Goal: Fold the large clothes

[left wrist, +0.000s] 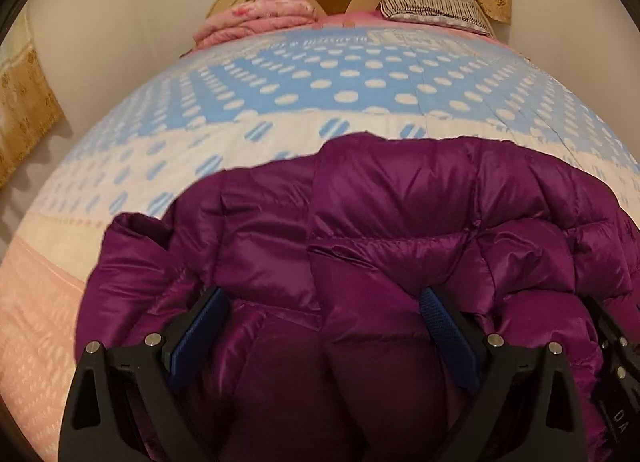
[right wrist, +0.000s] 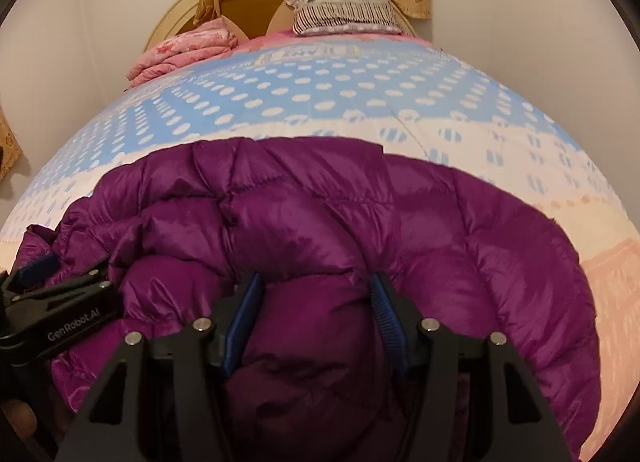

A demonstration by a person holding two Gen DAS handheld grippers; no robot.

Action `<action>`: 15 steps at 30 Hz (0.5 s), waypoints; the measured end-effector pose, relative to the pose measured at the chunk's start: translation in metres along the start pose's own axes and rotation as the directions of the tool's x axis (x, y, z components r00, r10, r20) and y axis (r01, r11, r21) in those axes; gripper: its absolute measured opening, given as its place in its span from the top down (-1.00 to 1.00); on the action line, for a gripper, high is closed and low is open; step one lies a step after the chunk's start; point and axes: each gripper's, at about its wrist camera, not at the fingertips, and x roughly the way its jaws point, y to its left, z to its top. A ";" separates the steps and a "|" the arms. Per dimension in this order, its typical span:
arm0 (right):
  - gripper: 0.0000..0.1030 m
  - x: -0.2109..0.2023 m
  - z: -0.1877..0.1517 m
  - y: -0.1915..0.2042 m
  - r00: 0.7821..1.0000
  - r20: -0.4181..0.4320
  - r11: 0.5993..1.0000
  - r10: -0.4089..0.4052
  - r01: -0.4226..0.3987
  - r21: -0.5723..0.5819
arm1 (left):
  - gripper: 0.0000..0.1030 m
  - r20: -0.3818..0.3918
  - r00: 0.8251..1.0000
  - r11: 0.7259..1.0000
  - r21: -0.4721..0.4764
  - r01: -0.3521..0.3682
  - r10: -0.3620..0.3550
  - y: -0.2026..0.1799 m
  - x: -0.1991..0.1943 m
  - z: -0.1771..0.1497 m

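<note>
A shiny purple puffer jacket (left wrist: 400,202) lies bunched and partly folded on the bed, filling the lower half of both views. My left gripper (left wrist: 324,298) stands open, its blue pads (left wrist: 436,310) wide apart over a rounded bulge of the jacket. My right gripper (right wrist: 314,286) is closed on a thick rolled fold of the purple jacket (right wrist: 320,222), which fills the gap and touches both pads. The two grippers sit side by side, the left one's black body (right wrist: 68,318) showing at the right wrist view's left edge.
The bed has a blue-and-white dotted cover (left wrist: 340,78) with a pink band (left wrist: 36,302) toward its near side. Folded pink bedding (right wrist: 184,50) and a striped pillow (right wrist: 344,14) lie by the rounded headboard (right wrist: 180,10). Gold curtains (left wrist: 24,110) hang beside pale walls.
</note>
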 end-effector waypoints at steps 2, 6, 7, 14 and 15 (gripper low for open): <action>-0.18 0.002 0.000 0.001 1.000 -0.002 1.000 -0.006 0.006 -0.011 | -0.90 0.005 1.000 1.000 0.003 -0.009 0.009 -0.003 0.000 -0.002; -0.19 0.005 -0.002 0.004 1.000 -0.005 1.000 -0.014 0.013 -0.018 | -0.92 0.000 1.000 1.000 0.008 -0.026 0.026 -0.005 0.000 -0.006; -0.19 0.006 -0.002 0.006 1.000 -0.007 1.000 -0.018 0.018 -0.021 | -0.94 -0.003 1.000 1.000 0.006 -0.028 0.028 -0.006 0.002 -0.004; -0.20 0.009 -0.004 0.012 0.999 -0.013 0.997 -0.052 0.051 -0.050 | -0.98 -0.010 0.999 0.999 0.009 -0.045 0.045 -0.007 0.004 -0.002; -0.20 0.009 -0.004 0.012 0.998 -0.014 0.997 -0.053 0.052 -0.051 | -0.98 -0.010 0.999 0.999 0.009 -0.047 0.047 -0.007 0.004 -0.002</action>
